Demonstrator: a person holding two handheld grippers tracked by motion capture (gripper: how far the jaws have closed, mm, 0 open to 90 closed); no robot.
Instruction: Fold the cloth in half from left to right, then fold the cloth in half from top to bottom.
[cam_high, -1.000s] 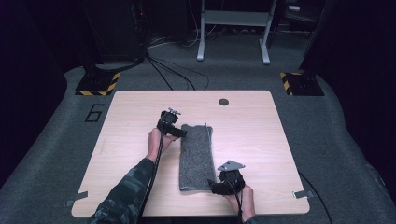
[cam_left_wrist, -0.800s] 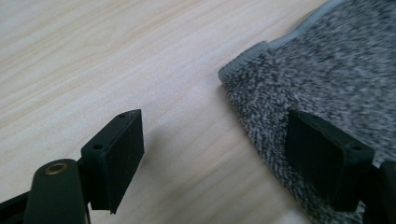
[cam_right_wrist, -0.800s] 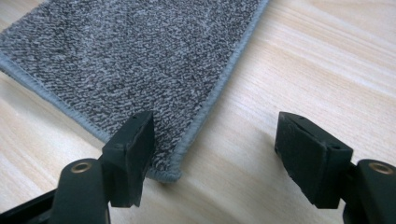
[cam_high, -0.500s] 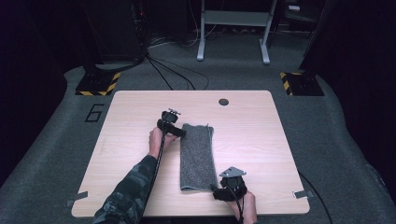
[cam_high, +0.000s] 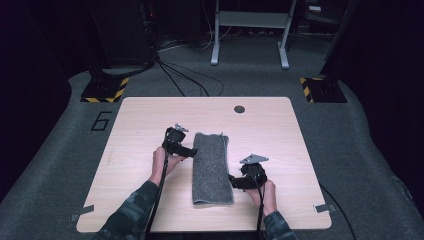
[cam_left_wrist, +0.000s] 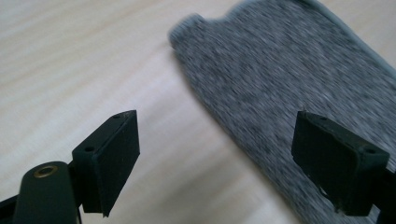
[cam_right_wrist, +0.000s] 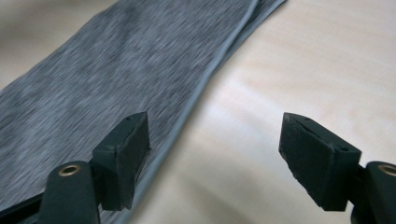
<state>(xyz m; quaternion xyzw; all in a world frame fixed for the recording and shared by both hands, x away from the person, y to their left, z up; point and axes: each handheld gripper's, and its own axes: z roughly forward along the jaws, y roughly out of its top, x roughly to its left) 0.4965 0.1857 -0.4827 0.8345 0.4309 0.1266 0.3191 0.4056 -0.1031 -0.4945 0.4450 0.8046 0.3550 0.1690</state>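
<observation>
Fingers spread on both grippers, flanking grey towel (cam_high: 212, 166)

A light wooden surface (cam_high: 300, 145) with a round grommet hole (cam_high: 239, 109) toward twelve o'clock; hazard-striped bases (cam_high: 104, 90) on grey carpet at ten and two.

One grey cloth (cam_high: 212, 167), two grippers

Brightly lit table (cam_high: 280, 130) amid dark surroundings; grey cloth (cam_left_wrist: 299, 70) motion-blurred in both gripper views.
</observation>
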